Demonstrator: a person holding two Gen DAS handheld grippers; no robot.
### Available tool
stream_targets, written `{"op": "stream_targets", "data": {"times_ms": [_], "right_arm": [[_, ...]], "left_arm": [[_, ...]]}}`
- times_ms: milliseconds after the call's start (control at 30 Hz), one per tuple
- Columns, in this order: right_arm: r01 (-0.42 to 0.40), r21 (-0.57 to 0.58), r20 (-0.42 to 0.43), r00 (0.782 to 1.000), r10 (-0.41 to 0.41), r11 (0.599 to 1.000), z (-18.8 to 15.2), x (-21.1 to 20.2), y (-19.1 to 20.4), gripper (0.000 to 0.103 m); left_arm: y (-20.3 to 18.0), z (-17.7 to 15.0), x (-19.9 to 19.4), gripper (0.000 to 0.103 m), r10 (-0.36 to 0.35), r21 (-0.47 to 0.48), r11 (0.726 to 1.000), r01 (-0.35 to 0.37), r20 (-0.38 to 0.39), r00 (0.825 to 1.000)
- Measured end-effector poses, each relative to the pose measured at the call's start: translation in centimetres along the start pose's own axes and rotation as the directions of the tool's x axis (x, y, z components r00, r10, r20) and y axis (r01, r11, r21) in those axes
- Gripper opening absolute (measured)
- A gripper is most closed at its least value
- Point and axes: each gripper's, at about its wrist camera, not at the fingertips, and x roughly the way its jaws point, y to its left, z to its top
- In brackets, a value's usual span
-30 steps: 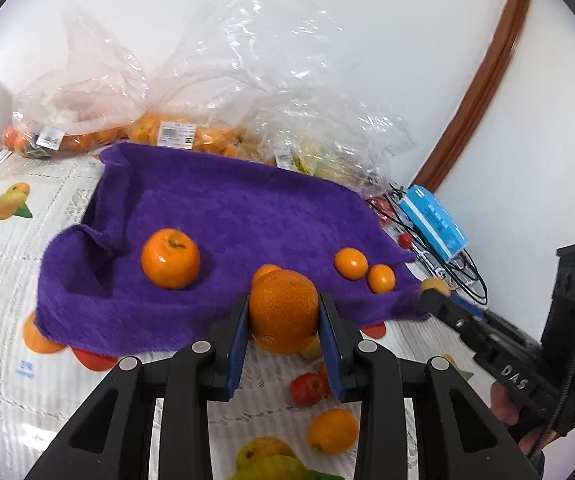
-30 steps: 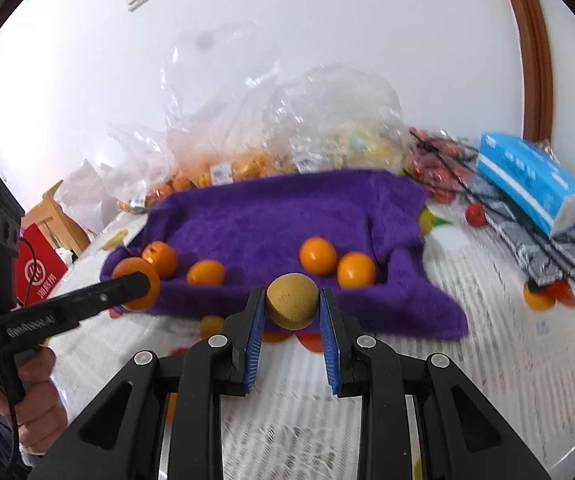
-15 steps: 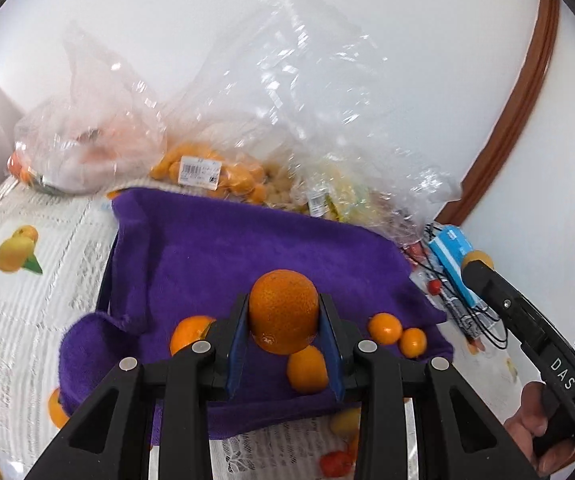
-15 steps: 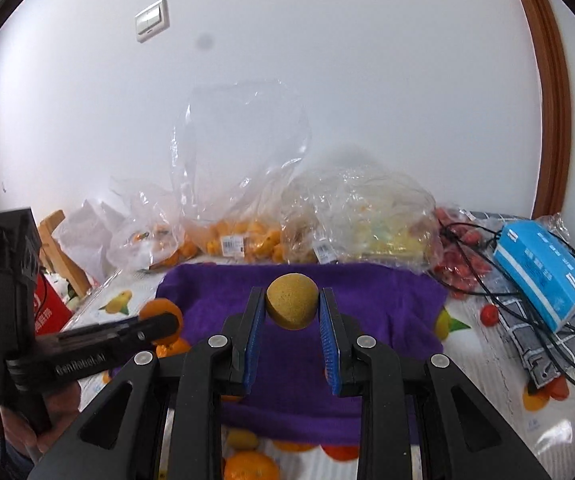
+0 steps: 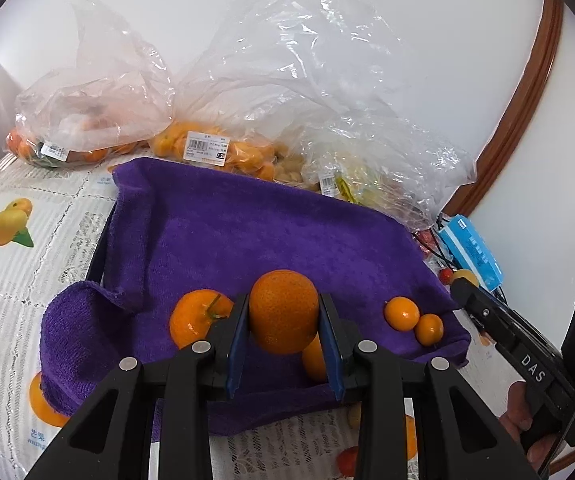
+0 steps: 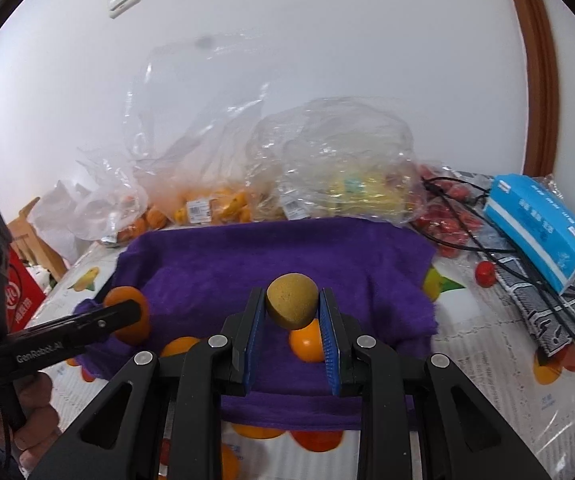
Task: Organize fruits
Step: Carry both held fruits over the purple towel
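Observation:
A purple towel (image 5: 247,232) lies spread on the table, also seen in the right wrist view (image 6: 287,256). My left gripper (image 5: 283,305) is shut on a large orange (image 5: 283,316) above the towel's near part. Beside it on the towel rest a stemmed tangerine (image 5: 189,322) and two small kumquats (image 5: 401,313). My right gripper (image 6: 292,300) is shut on a round brownish-yellow fruit (image 6: 291,306) over the towel's front. A small orange (image 6: 307,345) lies on the towel just beneath it. Each gripper shows at the edge of the other's view.
Clear plastic bags of fruit (image 5: 223,152) stand along the wall behind the towel. On the right are a blue tissue pack (image 6: 539,224), black cables (image 6: 487,216) and cherry tomatoes (image 6: 485,273). A red box (image 6: 21,300) is at the left. The tablecloth (image 5: 15,240) has printed fruit.
Both grippers have moved forward from the table in front of the towel to above its near part, each still holding its fruit.

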Motion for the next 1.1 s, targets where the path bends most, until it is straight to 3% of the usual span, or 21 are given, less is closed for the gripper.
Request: {"op": "stream_targets", "data": {"times_ms": [1100], "right_arm": [[-0.011, -0.034, -0.090, 0.996, 0.008, 0.999, -1.5, 2.2, 1.1, 0.027]], "left_arm": [[0.1, -0.3, 0.7, 0.031, 0.005, 0.011, 1.000, -0.005, -0.022, 1.000]]}}
